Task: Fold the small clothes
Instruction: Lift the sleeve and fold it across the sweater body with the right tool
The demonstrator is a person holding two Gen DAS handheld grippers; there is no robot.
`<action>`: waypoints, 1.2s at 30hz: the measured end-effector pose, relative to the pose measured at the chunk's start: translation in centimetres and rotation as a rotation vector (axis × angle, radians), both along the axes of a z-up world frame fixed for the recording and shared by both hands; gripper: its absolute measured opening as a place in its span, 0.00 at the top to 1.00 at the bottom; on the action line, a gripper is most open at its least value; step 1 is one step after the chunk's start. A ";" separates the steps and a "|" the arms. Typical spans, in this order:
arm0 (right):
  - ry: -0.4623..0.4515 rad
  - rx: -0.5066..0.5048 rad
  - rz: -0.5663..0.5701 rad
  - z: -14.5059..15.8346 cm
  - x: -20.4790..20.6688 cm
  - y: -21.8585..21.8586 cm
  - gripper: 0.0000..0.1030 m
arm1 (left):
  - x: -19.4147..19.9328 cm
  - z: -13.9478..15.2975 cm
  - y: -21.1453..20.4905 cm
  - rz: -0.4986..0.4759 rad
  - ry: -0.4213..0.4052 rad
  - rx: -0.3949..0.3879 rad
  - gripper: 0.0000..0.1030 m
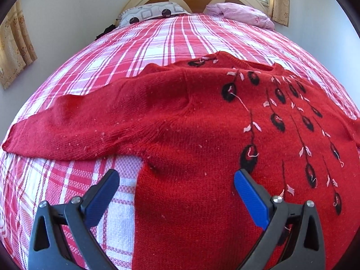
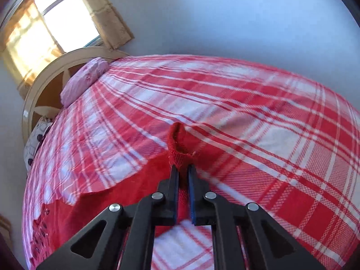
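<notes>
From the left wrist we see a red knitted sweater with black embroidered ovals (image 1: 191, 117) spread flat on the red-and-white checked bedspread (image 1: 135, 42). Our left gripper (image 1: 176, 180) hovers with jaws spread wide over the sweater's side edge.

From the right wrist, our right gripper (image 2: 183, 168) pinches the sweater's ribbed red cuff (image 2: 178, 144), lifted off the bedspread.

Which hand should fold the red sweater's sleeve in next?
The right. The right gripper is already shut on the sleeve cuff, so it could carry it over the sweater. The left gripper is open, holding nothing.
</notes>
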State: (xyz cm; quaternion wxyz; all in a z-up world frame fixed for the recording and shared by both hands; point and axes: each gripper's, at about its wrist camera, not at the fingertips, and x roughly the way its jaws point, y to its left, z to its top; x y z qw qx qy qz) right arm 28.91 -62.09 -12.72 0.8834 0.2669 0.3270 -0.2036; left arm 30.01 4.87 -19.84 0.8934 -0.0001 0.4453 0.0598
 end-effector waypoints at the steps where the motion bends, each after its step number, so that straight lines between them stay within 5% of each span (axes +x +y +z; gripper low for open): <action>1: -0.009 -0.024 0.026 0.9 0.5 1.2 0.93 | 0.0 0.0 -0.1 -0.002 -0.002 0.009 0.00; 15: -0.050 -0.161 0.373 4.8 5.2 18.3 0.93 | -0.2 0.0 -0.4 -0.010 -0.012 0.022 0.00; 23: -0.045 -0.233 0.590 3.0 6.5 29.7 0.94 | -0.2 -0.1 -0.2 -0.010 -0.012 0.012 0.00; 32: 0.020 -0.223 0.712 -1.2 6.3 32.8 0.93 | -0.1 -0.3 -0.2 -0.007 -0.002 0.014 0.00; 33: 0.025 -0.219 0.745 -1.6 6.0 33.0 0.91 | 0.0 -0.3 -0.2 -0.009 0.003 0.008 0.00; 34: 0.023 -0.218 0.778 -1.8 5.7 33.1 0.78 | 0.1 -0.4 -0.1 -0.013 0.010 -0.003 0.00; 35: 0.019 -0.217 0.797 -1.9 5.4 33.2 0.55 | 0.1 -0.5 -0.1 -0.019 0.015 -0.014 0.00; 36: 0.011 -0.209 0.810 -1.9 4.8 33.1 0.46 | 0.3 -0.6 0.1 -0.030 0.026 -0.038 0.00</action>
